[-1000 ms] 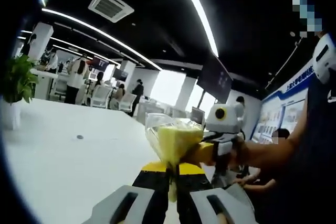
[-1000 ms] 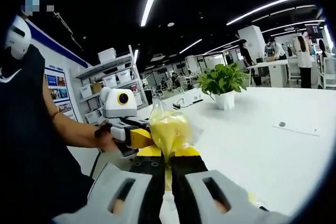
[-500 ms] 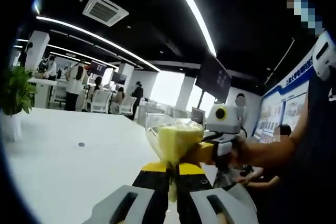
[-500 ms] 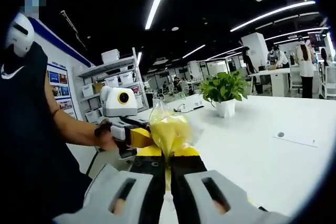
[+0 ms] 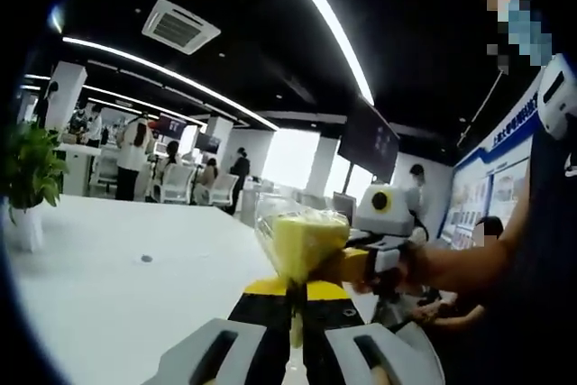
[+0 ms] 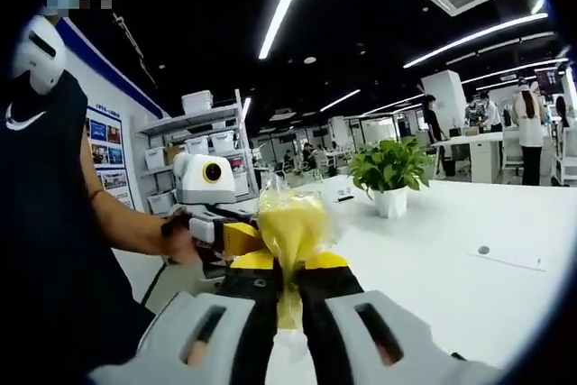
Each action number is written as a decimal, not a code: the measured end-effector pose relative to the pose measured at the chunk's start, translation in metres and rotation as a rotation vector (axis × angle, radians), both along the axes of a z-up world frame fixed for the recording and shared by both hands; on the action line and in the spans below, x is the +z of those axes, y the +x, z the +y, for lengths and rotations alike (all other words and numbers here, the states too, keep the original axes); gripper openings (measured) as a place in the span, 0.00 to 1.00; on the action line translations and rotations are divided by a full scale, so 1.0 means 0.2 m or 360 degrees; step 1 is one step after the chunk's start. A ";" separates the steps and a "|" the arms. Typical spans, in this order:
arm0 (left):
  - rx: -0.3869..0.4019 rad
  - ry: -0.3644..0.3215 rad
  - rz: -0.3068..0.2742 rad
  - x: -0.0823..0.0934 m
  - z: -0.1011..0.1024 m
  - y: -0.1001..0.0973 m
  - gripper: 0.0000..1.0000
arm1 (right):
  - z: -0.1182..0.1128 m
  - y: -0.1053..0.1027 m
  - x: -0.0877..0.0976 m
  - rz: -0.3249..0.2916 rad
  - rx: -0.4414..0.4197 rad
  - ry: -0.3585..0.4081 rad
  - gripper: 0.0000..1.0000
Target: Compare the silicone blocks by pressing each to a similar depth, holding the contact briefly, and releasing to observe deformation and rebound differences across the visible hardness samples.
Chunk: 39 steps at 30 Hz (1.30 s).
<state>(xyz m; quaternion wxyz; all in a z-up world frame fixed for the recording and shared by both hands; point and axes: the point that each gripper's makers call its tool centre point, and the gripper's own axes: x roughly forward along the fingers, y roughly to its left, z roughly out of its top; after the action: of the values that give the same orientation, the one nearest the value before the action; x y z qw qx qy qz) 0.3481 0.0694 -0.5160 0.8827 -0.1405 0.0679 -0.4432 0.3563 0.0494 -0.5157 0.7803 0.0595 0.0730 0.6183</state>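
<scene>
Both claws are shut tight on the same thing: a soft yellow silicone block in a clear plastic bag [image 5: 300, 242]. The left claw [image 5: 295, 299] pinches it from one side and the right claw [image 6: 288, 277] from the other, up in the air above the big white worktop [image 6: 451, 259]. This looks like the holding part of the squeeze. Next, I think, the claws should let go slowly and watch the block spring back.
</scene>
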 end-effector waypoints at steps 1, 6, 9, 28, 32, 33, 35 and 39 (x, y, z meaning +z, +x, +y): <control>0.0000 -0.0051 0.0012 0.01 0.01 0.00 0.00 | 0.00 0.02 -0.01 -0.0005 -0.0025 -0.0034 0.28; 0.0024 -0.0087 0.0025 0.04 0.05 0.02 0.01 | -0.06 0.12 -0.03 -0.0040 -0.0246 -0.0047 0.97; 0.0045 -0.0099 0.0039 0.05 0.10 0.04 0.01 | -0.16 0.14 -0.04 -0.0099 -0.0333 -0.0094 0.97; 0.0146 -0.0174 0.0514 -0.18 0.23 0.15 0.02 | -0.96 0.12 -0.29 -0.0032 -0.0861 -0.0193 0.97; 0.0153 -0.0187 0.0595 -0.23 0.26 0.17 0.02 | -1.12 0.07 -0.38 -0.0024 -0.0953 -0.0244 0.97; 0.0152 -0.0184 0.0638 -0.25 0.27 0.17 0.02 | -1.16 0.05 -0.42 0.0003 -0.0977 -0.0275 0.97; 0.0149 -0.0183 0.0728 -0.31 0.28 0.18 0.02 | -1.22 0.02 -0.47 -0.0026 -0.1010 -0.0333 0.97; 0.0155 -0.0168 0.0784 -0.38 0.30 0.19 0.02 | -1.30 -0.02 -0.54 0.0051 -0.1072 -0.0350 0.97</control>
<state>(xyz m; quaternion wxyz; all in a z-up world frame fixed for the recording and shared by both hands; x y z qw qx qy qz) 0.3865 0.1297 -0.5917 0.8512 -0.2933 0.2509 -0.3555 0.3515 -0.2097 -0.6228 0.9408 0.0056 0.1277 0.3138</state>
